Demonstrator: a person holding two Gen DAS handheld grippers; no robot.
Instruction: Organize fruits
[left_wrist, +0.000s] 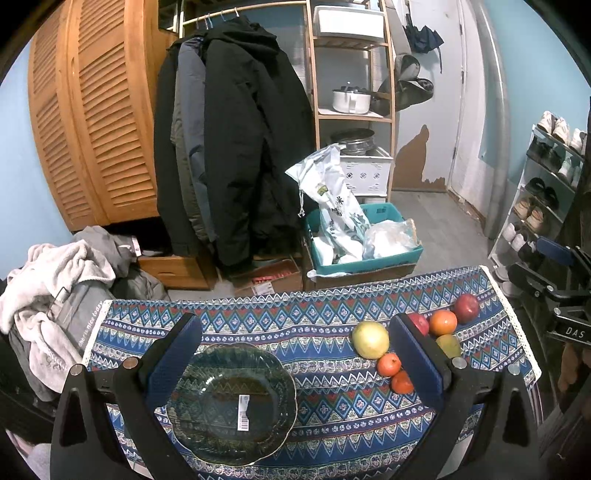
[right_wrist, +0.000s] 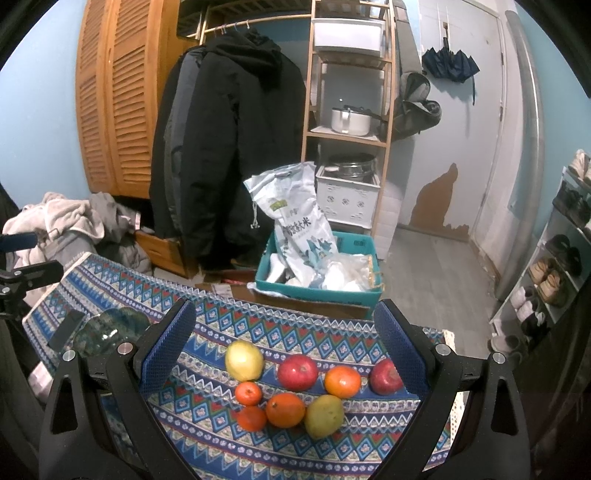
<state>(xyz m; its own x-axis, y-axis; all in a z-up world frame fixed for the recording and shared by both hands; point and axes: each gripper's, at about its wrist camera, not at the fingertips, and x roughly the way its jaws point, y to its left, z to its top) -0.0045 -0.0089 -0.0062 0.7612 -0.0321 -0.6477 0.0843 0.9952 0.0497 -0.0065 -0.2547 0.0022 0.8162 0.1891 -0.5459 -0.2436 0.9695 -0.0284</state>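
The biggest risk is a roll: 8 round fruits lie loose on the patterned cloth (right_wrist: 258, 332), and the red apple (right_wrist: 386, 376) farthest right sits near the table's right edge, so a nudge from a finger could send it to the floor. Next, the green glass bowl (left_wrist: 231, 402) looks smooth and fragile; dropping fruit in from height could chip it or skid it on the cloth. Smaller still, the 2 small tangerines (right_wrist: 249, 393) touch each other and lie just beside the large orange (right_wrist: 285, 410), so closing on 1 may shove its neighbour.

Both tools are empty with jaws spread wide: the left gripper (left_wrist: 295, 325) hangs over the bowl, the right gripper (right_wrist: 284, 314) over the fruit cluster, which also holds a yellow pear (right_wrist: 244, 360), another apple (right_wrist: 297, 372), a second orange (right_wrist: 342, 381) and a greenish mango (right_wrist: 324, 415).

Beyond the table: louvred wooden doors (right_wrist: 118, 99), hanging dark coats (right_wrist: 229, 147), a wooden shelf (right_wrist: 349, 110), a teal crate (right_wrist: 317, 291), a shoe rack (right_wrist: 554, 266)
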